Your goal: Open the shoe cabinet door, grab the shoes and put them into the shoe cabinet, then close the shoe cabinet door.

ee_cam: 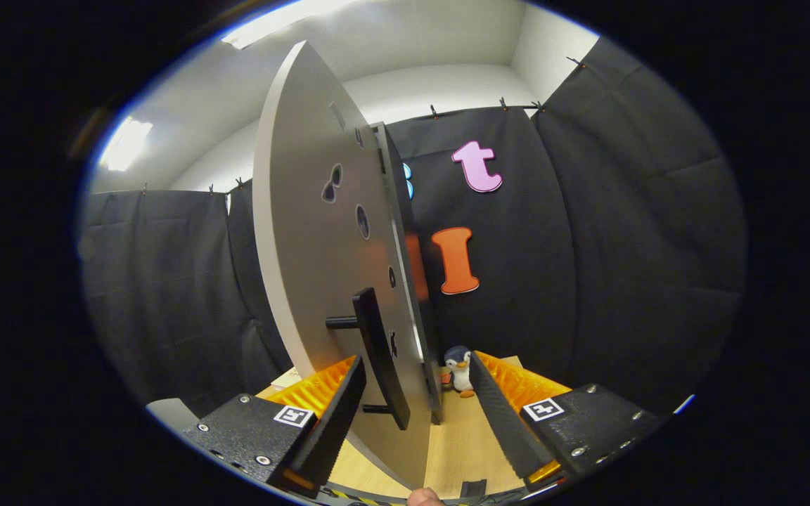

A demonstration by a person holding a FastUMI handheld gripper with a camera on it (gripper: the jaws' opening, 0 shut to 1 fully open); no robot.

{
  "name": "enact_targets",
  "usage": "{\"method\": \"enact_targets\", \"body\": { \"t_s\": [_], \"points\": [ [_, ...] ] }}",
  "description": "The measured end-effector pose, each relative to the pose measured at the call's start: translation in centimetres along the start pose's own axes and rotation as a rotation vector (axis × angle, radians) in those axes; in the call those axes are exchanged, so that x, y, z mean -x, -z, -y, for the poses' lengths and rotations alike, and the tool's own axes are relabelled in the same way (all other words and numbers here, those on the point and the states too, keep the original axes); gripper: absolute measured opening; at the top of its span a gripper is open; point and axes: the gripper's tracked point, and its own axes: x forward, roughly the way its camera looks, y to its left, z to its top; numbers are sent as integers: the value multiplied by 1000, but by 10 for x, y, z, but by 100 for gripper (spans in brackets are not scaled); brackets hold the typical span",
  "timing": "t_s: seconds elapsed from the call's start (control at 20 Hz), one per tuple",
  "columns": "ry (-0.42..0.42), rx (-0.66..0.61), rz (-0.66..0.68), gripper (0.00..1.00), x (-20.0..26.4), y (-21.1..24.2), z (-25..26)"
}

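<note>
Tool [415, 393] apparently open around handle [379, 355].

From my remote seat I log these bystanders. One penguin toy [458, 368]: small plush, dark head, white belly, orange feet, standing upright on the desk close against the booth's black cloth wall [588, 281]. One desk [458, 443]: pale wood top, bare grain showing in front of the penguin. Cloth wall: dark, creased, hung from small clips along its top edge. Above it, a white room wall and ceiling [433, 42] with two bright light panels [124, 144].
</note>
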Motion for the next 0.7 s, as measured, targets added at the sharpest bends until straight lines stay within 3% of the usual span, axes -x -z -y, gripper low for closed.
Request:
{"method": "enact_targets", "body": {
  "t_s": [0.7],
  "points": [
    [87,55,-27,92,-17,15,-96]
  ]
}}
